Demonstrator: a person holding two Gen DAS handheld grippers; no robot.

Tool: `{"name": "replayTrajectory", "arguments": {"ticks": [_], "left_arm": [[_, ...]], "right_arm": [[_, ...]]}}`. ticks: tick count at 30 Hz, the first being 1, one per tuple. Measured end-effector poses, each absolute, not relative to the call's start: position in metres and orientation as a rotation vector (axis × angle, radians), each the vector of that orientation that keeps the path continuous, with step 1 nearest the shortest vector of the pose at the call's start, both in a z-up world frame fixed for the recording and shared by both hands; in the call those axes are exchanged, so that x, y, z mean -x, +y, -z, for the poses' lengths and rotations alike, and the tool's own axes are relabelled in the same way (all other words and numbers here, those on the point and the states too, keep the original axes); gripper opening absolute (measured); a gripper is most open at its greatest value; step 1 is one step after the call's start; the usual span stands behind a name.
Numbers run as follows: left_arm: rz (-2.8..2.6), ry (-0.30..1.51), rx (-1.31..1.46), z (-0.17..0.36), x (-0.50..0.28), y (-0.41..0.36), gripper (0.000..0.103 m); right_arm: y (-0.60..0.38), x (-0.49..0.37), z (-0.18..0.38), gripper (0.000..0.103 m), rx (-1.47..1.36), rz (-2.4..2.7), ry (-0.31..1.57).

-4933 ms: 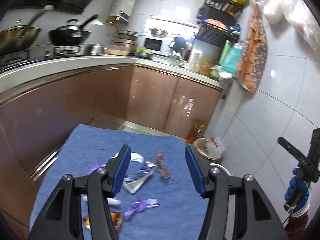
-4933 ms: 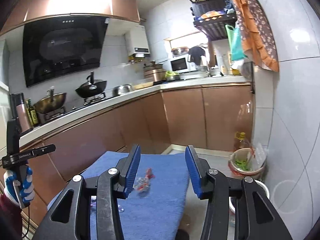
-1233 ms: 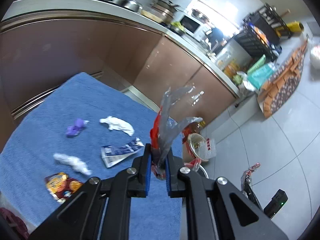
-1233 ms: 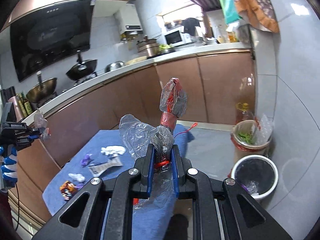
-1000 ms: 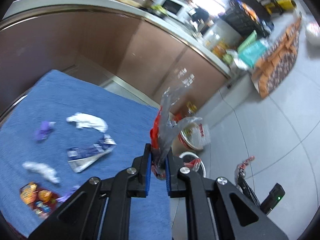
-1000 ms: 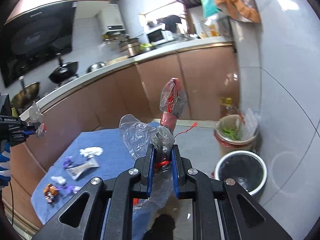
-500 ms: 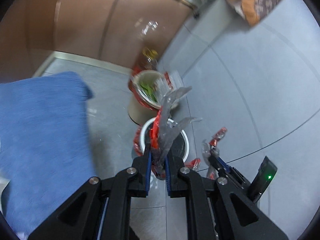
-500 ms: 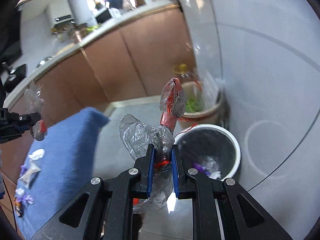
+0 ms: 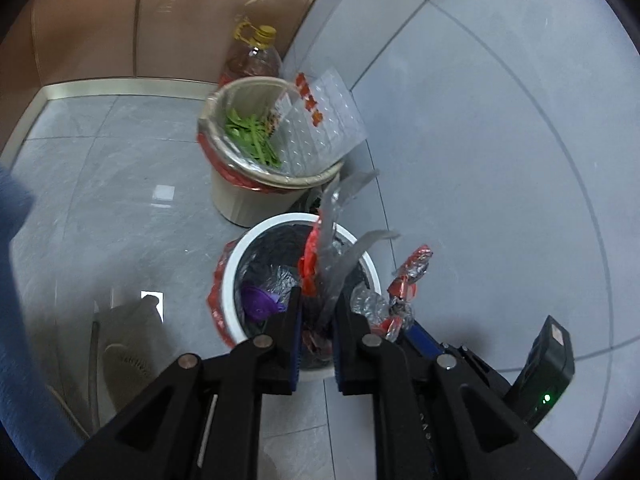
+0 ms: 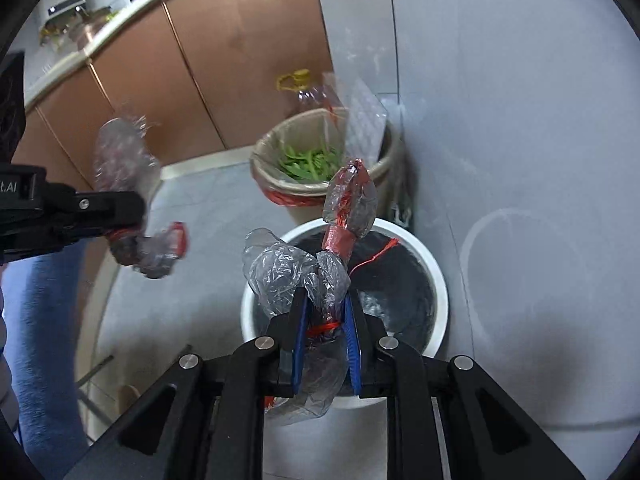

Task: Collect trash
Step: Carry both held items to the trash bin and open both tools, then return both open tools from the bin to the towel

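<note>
The left tongs (image 9: 316, 312) point steeply down over a white-rimmed trash bin (image 9: 240, 264) lined with a dark bag. Their jaws are narrow and just opening, with a strip of clear and red plastic wrapper (image 9: 320, 248) still standing up between the blue pads. The wrapper's lower end sits in the gap and its upper ends fan out above the bin's mouth.

The right tongs (image 10: 326, 320) hang over the same bin (image 10: 424, 252), also pointing steeply down. Their jaws are narrow and opening too, with a crumpled clear wrapper with a red twisted end (image 10: 320, 268) between the pads. Its bulk spills out below and above the jaws, over the near rim. In the left wrist view this wrapper shows just to the right of the left tongs.

Inside the bin lie a purple scrap (image 9: 260, 300) and crinkled plastic. Just behind it, almost touching, stands a beige waste bin (image 9: 240, 200) holding green vegetable scraps and a clear sheet. An oil bottle (image 9: 252, 60) stands behind that, against the brown cabinets (image 10: 224, 48).

A grey tiled wall (image 10: 520, 120) closes in right beside both bins. Open grey floor (image 9: 120, 184) spreads to the left, up to the edge of a blue cloth (image 9: 12, 208).
</note>
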State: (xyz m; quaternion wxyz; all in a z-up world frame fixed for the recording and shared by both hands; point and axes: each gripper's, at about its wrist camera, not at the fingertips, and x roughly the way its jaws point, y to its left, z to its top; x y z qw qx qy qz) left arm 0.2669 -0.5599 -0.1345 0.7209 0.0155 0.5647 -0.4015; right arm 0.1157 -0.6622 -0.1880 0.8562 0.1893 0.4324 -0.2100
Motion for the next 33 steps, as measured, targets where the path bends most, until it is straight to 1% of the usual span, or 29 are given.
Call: {"name": "replayTrajectory", "arguments": {"ticks": [1,2,4,5,6,9,15,20,24,26,28,29,30,32,33], "left_arm": [[0.892,1.251,-0.042,0.139,-0.266,-0.564,0.014],[0.892,1.255,-0.047,0.143,-0.267,-0.567,0.017],[0.894,1.271,-0.040,0.150,-0.270,-0.571,0.024],[0.902,1.271,-0.033,0.151,-0.269,-0.572,0.028],[0.912,1.281,-0.031,0.150,-0.270,-0.571,0.032],[0.942,1.269,-0.018,0.145,-0.267,-0.569,0.039],[0.950,1.201,-0.020,0.115,-0.251,-0.547,0.040],[0.920,1.110,-0.013,0.076,-0.224,-0.507,0.040],[0.898,1.030,0.014,0.040,-0.200,-0.464,0.040],[0.881,0.990,0.020,0.023,-0.189,-0.445,0.040],[0.852,0.926,0.016,0.002,-0.173,-0.420,0.040],[0.841,0.906,0.014,-0.004,-0.167,-0.411,0.041],[0.821,0.875,0.014,-0.013,-0.159,-0.397,0.046],[0.791,0.831,0.021,-0.026,-0.145,-0.374,0.051],[0.771,0.798,0.023,-0.034,-0.135,-0.358,0.051]], "right_arm": [[-0.664,-0.117,0.191,0.028,-0.393,0.452,0.918],[-0.667,-0.118,0.194,0.035,-0.389,0.462,0.924],[-0.670,-0.117,0.196,0.041,-0.380,0.482,0.933],[-0.671,-0.116,0.196,0.043,-0.379,0.492,0.934],[-0.672,-0.116,0.195,0.043,-0.379,0.499,0.934],[-0.669,-0.111,0.189,0.045,-0.366,0.522,0.936],[-0.653,-0.102,0.173,0.046,-0.348,0.512,0.910],[-0.628,-0.086,0.151,0.048,-0.362,0.472,0.851],[-0.602,-0.069,0.116,0.049,-0.354,0.445,0.775],[-0.589,-0.057,0.095,0.052,-0.356,0.423,0.725],[-0.572,-0.045,0.072,0.053,-0.349,0.401,0.676],[-0.566,-0.041,0.063,0.053,-0.347,0.390,0.659],[-0.559,-0.036,0.054,0.053,-0.343,0.377,0.642],[-0.540,-0.024,0.035,0.053,-0.328,0.351,0.612],[-0.532,-0.019,0.028,0.053,-0.323,0.342,0.601]]}}
